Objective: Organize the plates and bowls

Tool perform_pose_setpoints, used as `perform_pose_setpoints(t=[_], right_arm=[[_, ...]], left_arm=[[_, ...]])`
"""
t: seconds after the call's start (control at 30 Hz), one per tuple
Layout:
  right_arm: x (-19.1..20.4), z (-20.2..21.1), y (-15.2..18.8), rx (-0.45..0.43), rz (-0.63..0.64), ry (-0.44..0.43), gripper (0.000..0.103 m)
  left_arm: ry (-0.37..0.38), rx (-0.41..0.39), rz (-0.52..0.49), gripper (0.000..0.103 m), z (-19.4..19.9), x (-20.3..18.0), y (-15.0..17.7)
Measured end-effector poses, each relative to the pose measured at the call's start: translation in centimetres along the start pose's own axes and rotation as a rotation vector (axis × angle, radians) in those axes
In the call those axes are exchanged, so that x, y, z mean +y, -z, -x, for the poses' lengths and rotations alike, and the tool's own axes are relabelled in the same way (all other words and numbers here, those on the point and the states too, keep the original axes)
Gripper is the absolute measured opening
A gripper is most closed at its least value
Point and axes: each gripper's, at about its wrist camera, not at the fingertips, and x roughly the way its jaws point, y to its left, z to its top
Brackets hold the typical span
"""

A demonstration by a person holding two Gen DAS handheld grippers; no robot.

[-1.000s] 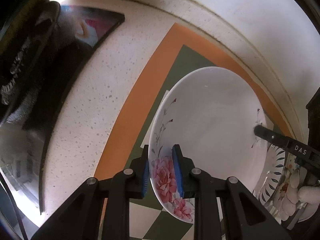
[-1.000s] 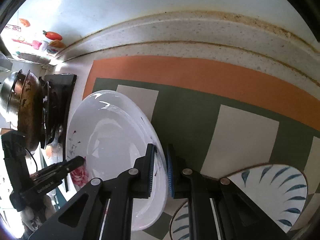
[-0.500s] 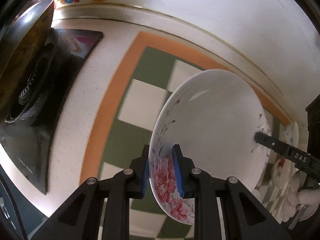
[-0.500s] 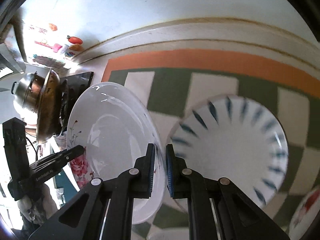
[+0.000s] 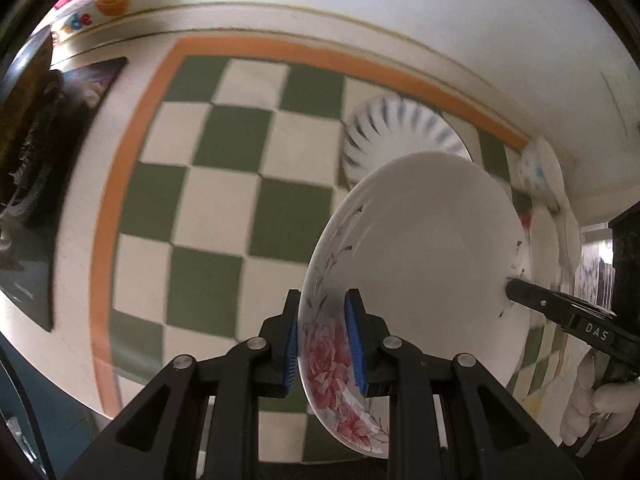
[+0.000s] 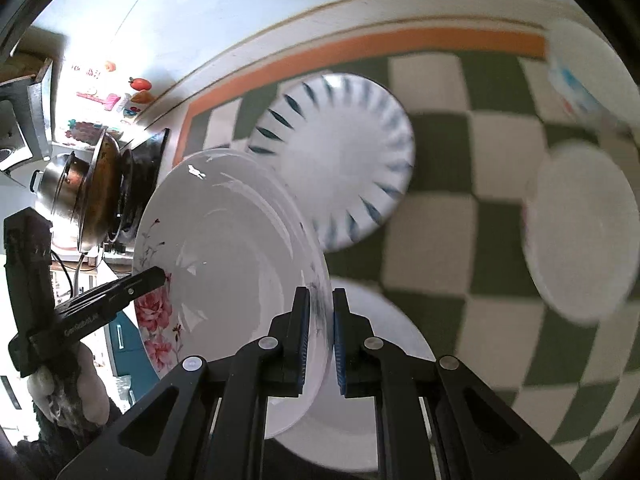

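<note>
A white plate with pink roses (image 5: 424, 248) hangs in the air above the checkered mat, held at both rims. My left gripper (image 5: 322, 344) is shut on its rose-printed rim. My right gripper (image 6: 319, 334) is shut on the opposite rim of the same plate (image 6: 224, 248). A white plate with blue dashes (image 5: 394, 136) lies on the mat beyond it and also shows in the right wrist view (image 6: 340, 152). Another white plate (image 6: 580, 232) lies to the right, and one more plate (image 6: 372, 360) lies below my right gripper.
A green and cream checkered mat with an orange border (image 5: 224, 184) covers the counter. A black stove (image 5: 28, 168) with a metal pot (image 6: 76, 196) stands at the left. A white wall (image 5: 400, 12) runs behind. A cup or bowl with blue marks (image 6: 576, 80) is blurred at far right.
Both grippers have lifted the rose plate higher and carried it rightward over the mat. More of the mat, the blue-dash plate and the other plates have come into view.
</note>
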Motion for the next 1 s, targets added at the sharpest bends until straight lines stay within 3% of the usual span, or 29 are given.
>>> perform_pose_setpoints(t=[0.23, 0.4, 1.0], right_arm=[[-3.9, 0.1, 5.3, 0.031, -0.029, 0.036, 0.013], [-5.9, -1.2, 7.2, 0.058, -0.056, 0.039, 0.013], [-6.2, -3.8, 8.6, 0.123, -0.052, 0.062, 0.013]], left_arm=[[-0.018, 0.070, -0.042, 0.019, -3.0, -2.9, 3.1], [-0.032, 0.109, -0.059, 0.020, -4.9, -3.8, 4.1], [-0.119, 0.125, -0.095, 0.023, -7.6, -5.1, 4.4]])
